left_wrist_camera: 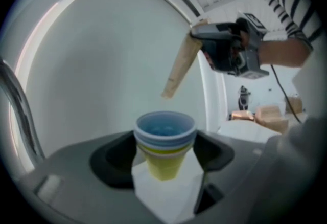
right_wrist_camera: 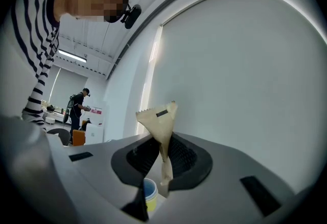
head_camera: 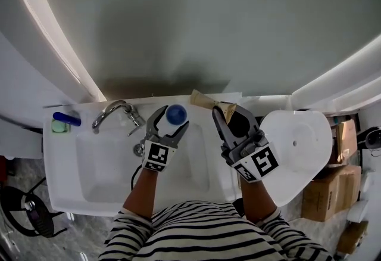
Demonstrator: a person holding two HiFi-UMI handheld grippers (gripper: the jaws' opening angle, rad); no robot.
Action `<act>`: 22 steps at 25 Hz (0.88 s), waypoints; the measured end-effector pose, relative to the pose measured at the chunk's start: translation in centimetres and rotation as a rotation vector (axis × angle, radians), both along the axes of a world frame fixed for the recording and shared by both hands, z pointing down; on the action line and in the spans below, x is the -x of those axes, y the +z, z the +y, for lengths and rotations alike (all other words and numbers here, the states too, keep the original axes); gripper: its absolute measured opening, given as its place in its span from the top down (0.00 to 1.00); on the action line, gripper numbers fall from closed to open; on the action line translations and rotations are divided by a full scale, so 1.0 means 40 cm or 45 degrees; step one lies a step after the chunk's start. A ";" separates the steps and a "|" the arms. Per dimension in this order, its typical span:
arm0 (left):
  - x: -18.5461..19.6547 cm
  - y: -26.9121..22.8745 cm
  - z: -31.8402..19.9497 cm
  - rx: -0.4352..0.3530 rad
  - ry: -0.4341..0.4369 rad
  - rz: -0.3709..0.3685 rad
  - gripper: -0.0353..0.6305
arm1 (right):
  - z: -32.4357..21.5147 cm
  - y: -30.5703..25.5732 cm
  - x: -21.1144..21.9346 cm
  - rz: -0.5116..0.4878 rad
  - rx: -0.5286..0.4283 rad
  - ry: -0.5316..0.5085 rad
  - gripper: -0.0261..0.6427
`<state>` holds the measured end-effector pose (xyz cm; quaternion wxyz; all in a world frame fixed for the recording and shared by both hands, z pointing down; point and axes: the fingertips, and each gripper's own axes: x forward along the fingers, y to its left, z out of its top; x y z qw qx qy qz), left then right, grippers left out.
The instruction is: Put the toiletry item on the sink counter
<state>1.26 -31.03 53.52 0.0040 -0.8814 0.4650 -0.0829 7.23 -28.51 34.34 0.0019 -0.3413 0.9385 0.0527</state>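
Note:
A stack of paper cups (head_camera: 176, 114), blue on top and yellow below, sits upright between the fingers of my left gripper (head_camera: 172, 120) over the back rim of the white sink counter (head_camera: 196, 164). In the left gripper view the cup stack (left_wrist_camera: 164, 138) fills the gap and its rim touches both pads. My right gripper (head_camera: 225, 112) is shut on a tan paper packet (head_camera: 205, 101), held just right of the cups. The packet (right_wrist_camera: 159, 120) stands up from between the shut jaws in the right gripper view, with the cups (right_wrist_camera: 149, 193) below.
A chrome faucet (head_camera: 113, 112) stands at the back of the basin (head_camera: 101, 164). A blue item (head_camera: 65, 118) and a green one (head_camera: 59, 126) lie at the counter's far left. A white rounded lid (head_camera: 297, 146) is to the right, with cardboard boxes (head_camera: 330, 194) beyond.

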 end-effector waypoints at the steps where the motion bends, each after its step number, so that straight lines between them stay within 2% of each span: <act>1: 0.002 0.015 -0.006 0.010 -0.002 -0.003 0.42 | -0.008 0.008 0.004 0.003 0.010 -0.001 0.89; 13: 0.015 0.197 -0.092 0.160 -0.002 0.017 0.42 | -0.095 0.082 0.052 0.025 0.082 -0.017 0.89; 22: -0.003 0.241 -0.107 0.210 0.029 -0.009 0.42 | -0.110 0.104 0.054 0.036 0.110 -0.021 0.89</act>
